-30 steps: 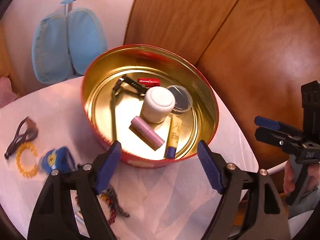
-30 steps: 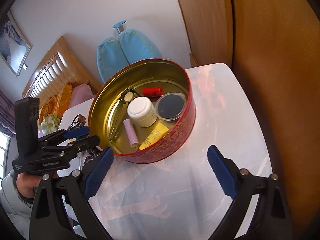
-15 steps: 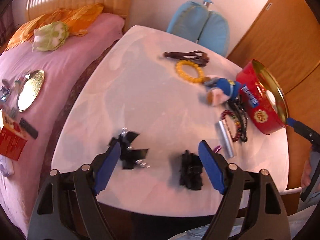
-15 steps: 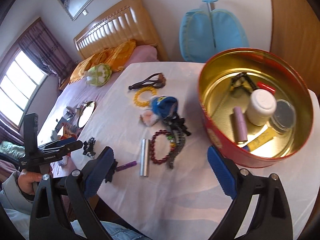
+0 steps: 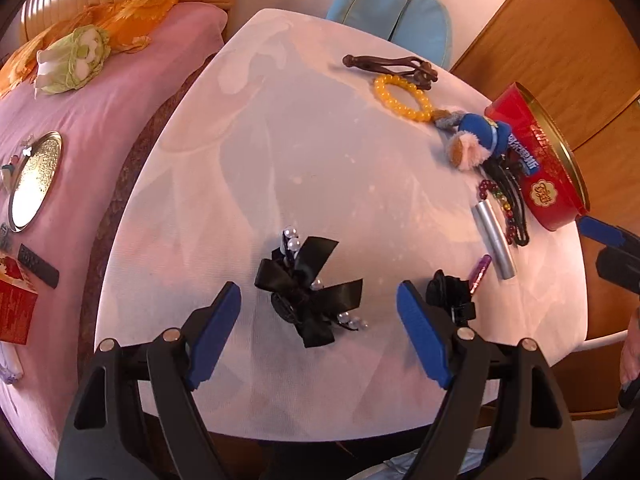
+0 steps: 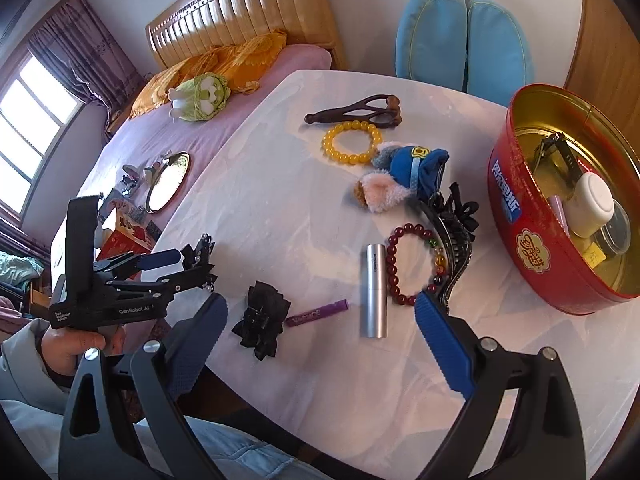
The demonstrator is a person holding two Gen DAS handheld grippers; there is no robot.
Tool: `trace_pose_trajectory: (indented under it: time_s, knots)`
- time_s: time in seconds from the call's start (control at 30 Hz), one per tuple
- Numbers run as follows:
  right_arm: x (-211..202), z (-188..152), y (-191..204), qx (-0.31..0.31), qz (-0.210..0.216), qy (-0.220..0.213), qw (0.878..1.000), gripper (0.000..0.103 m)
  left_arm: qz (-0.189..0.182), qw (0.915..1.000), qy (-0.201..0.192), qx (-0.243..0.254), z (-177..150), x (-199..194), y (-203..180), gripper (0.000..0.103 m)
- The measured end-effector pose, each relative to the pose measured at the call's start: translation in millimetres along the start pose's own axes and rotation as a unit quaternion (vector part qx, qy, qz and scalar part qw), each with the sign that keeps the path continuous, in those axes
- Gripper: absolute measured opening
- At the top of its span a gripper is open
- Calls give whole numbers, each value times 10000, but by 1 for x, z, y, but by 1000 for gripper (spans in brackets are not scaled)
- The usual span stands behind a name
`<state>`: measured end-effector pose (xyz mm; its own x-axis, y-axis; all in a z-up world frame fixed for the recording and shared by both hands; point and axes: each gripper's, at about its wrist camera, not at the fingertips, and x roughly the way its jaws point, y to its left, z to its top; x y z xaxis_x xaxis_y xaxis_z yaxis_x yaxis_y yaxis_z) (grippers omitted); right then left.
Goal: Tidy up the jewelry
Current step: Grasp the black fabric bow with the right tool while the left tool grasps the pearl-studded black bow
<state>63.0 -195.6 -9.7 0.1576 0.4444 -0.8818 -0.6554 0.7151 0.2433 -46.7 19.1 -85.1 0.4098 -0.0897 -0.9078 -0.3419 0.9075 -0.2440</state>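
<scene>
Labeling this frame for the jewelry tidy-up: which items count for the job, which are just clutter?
Job items:
- yellow bead bracelet
- dark red bead bracelet
- black bow clip
- black flower clip
- black hair comb
- red tin

Just lying about:
- plush toy
- silver tube
- purple stick
- wooden massager

White table [image 6: 280, 208] with bracelets, hair clips, silver tube [image 6: 374, 290], plush toy, red tin [image 6: 516, 216].

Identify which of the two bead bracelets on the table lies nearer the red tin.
The dark red bracelet, beside the silver tube. The yellow bracelet lies farther off, by the wooden massager.
</scene>
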Motion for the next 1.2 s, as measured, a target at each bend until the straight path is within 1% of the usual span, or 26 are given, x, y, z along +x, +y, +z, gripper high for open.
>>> trace_pose_trajectory:
  time_s: [0.07,0.1,0.13,0.2,0.23,0.33,0.43,0.63,0.8,0.9,0.93,0.97,1.0,1.03,1.13,1.2]
  knots:
    - [3,-2,5,0,-37,40,10000,96,193,9998,63,-65,1,9,0,79]
    - [5,-2,8,-17,-42,62,10000,96,248,9997,2,-48,2,9,-2,76]
    - [8,-3,12,-59,-50,97,9999,96,245,9997,-6,28,3,9,-5,69]
    - [14,-7,21,-177,-106,167,9996,96,394,9990,-3,230,4,10,-10,32]
    - [18,-9,25,-240,-116,203,9994,96,309,9992,36,239,5,11,-9,26]
    - [28,-14,34,-382,-71,305,9988,96,76,9998,117,160,6,9,-4,26]
    - [38,-20,44,-532,0,412,9977,96,-42,9999,10,158,7,0,-2,26]
    - [61,-21,57,-732,69,528,9959,96,-115,9995,-168,241,12,-15,1,26]
    - [86,-18,62,-954,-42,735,9927,95,-168,9995,-170,227,11,-17,6,26]
    - [100,-25,68,-1238,-229,852,9884,94,-170,9995,-172,203,12,-17,12,26]
    - [102,-26,71,-1355,-333,812,9869,87,-167,9995,-173,193,12,-17,14,26]
    - [101,-28,74,-1519,-473,709,9847,70,-167,9995,-175,181,13,-17,16,26]
    - [101,-28,76,-1621,-521,692,9830,59,-161,9996,-177,170,13,-17,16,26]
    - [103,-28,75,-1608,-425,761,9831,41,-156,9996,-181,171,14,-18,17,26]
    - [99,-28,70,-1579,-382,708,9842,39,-164,9995,-198,177,17,-19,16,26]
    - [87,-25,66,-1518,-287,526,9866,38,-181,9994,-207,187,19,-20,13,26]
